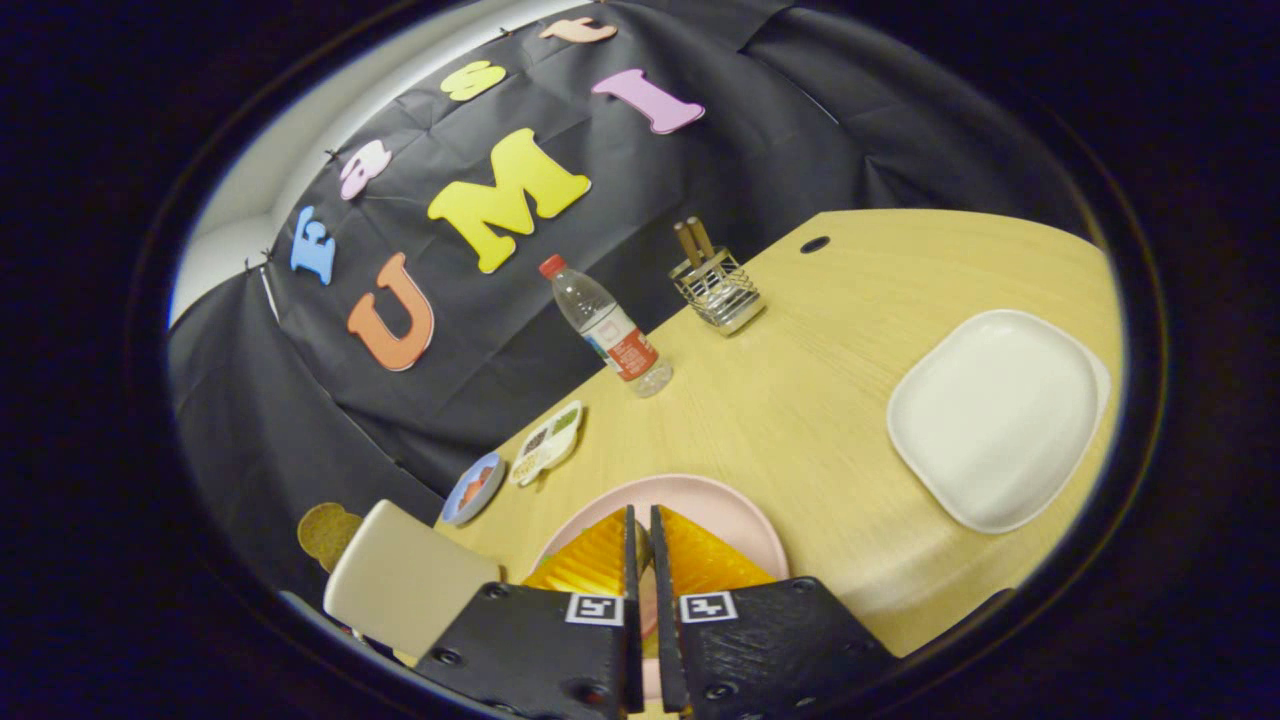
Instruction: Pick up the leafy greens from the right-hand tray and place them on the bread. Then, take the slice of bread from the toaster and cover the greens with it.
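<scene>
Pink plate (pixel 730 505) lies under the hand-held gripper (pixel 641 545), whose fingers are nearly closed (what they pinch I cannot tell), the white tray (pixel 995 415) is bare, so the toaster (pixel 405 580) bread probably remains.

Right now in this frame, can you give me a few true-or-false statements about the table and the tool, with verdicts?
1. The tool's fingers stand almost together, over the pink plate. True.
2. The white plate holds leafy greens. False: it lies bare.
3. The water bottle has a red cap. True.
4. The wire holder stands on the white plate. False: it stands on the table, beyond the plate.
5. Two small dishes lie near the table's edge by the black cloth. True.
</scene>
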`<state>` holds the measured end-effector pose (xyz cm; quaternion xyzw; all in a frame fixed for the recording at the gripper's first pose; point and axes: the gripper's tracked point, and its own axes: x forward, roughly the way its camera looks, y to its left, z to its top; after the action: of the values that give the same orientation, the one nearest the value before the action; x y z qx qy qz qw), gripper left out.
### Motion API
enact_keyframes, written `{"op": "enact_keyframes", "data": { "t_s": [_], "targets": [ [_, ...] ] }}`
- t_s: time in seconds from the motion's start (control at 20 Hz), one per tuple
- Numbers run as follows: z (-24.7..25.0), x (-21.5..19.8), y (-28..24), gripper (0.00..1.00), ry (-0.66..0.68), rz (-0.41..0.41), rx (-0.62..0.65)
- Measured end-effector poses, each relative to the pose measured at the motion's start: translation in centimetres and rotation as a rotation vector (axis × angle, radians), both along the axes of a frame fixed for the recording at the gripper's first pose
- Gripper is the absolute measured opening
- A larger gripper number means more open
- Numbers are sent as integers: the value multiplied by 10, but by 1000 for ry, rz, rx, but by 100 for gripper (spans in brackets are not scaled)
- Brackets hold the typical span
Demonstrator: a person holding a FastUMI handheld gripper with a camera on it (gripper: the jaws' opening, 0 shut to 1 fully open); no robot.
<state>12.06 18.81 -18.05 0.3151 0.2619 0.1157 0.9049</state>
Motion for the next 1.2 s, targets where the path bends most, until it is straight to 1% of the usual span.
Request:
{"op": "enact_keyframes", "data": {
  "t_s": [0.05,0.1,0.15,0.25,0.3,0.4,0.55,0.6,0.65,0.7,0.8,1.0,1.2],
  "targets": [
    [-1,0,-1,9,-3,0,-15],
    [-3,0,-2,15,-9,5,-36],
    [-2,-2,-2,17,-24,7,-62],
    [3,-2,-10,32,-74,-5,-134],
    [6,-1,-14,38,-94,-14,-160],
    [10,0,-19,54,-115,-32,-186],
    [25,-4,-31,78,-162,-80,-254],
    [33,-5,-35,86,-187,-99,-294],
    [42,-7,-41,89,-218,-120,-343],
    [55,-11,-44,95,-256,-138,-384],
    [85,-21,-43,95,-329,-173,-455],
    [142,-45,-28,95,-438,-206,-516],
    [186,-68,11,95,-501,-189,-510]
  ]
}}
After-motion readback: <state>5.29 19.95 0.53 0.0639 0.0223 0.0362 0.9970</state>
